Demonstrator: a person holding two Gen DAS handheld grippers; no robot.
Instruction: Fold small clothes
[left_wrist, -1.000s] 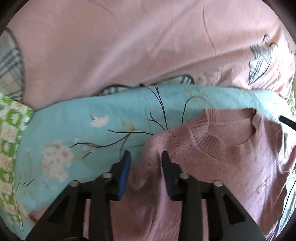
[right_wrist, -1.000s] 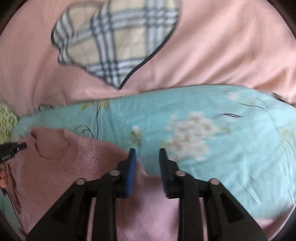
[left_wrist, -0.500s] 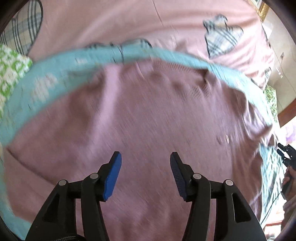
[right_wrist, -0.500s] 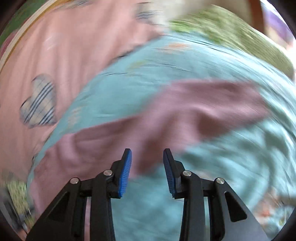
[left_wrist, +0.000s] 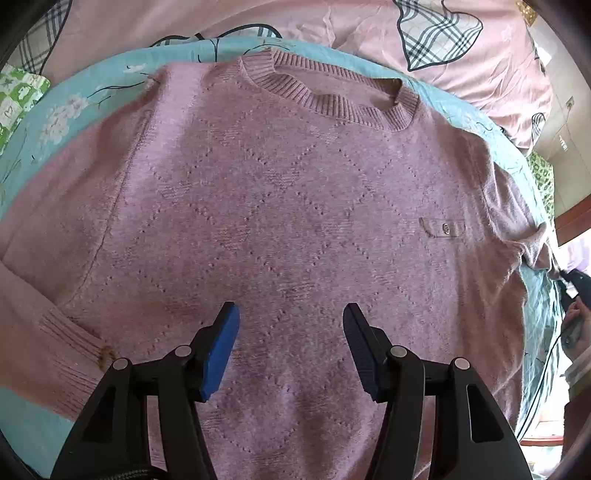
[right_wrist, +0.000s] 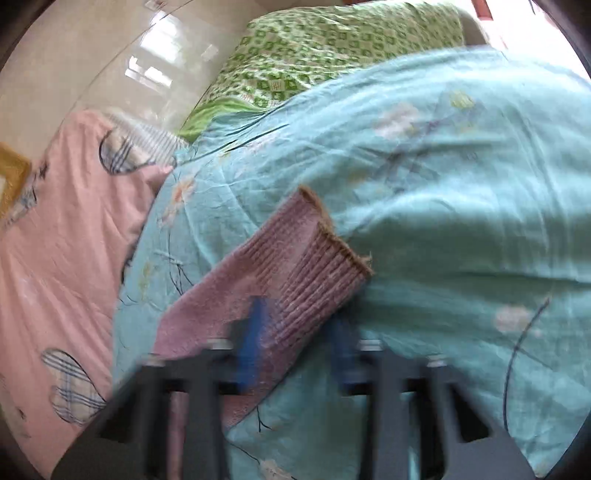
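A pink knit sweater (left_wrist: 295, 203) lies face up and spread flat on a turquoise floral quilt (left_wrist: 74, 110), collar towards the far side. My left gripper (left_wrist: 291, 332) hovers over the sweater's lower chest. Its jaws are opening and nothing is between them. One sleeve's ribbed cuff (left_wrist: 66, 347) lies at the lower left. In the right wrist view, the other sleeve's ribbed cuff (right_wrist: 314, 258) stretches across the quilt (right_wrist: 443, 184). My right gripper (right_wrist: 299, 332), blurred, straddles that cuff. Its jaws are closing with the cuff between them but still stand apart.
A pink sheet (left_wrist: 332, 33) with plaid hearts covers the bed beyond the quilt. A green patterned cloth (right_wrist: 314, 48) lies past the quilt's far edge, with pale floor (right_wrist: 92, 55) beyond it. A person's hand (left_wrist: 576, 314) shows at the right edge of the left wrist view.
My left gripper let go of the sweater's shoulder, pulled back over the body and opened wider. My right gripper swung away from the shoulder, rolled, and arrived at the sleeve cuff.
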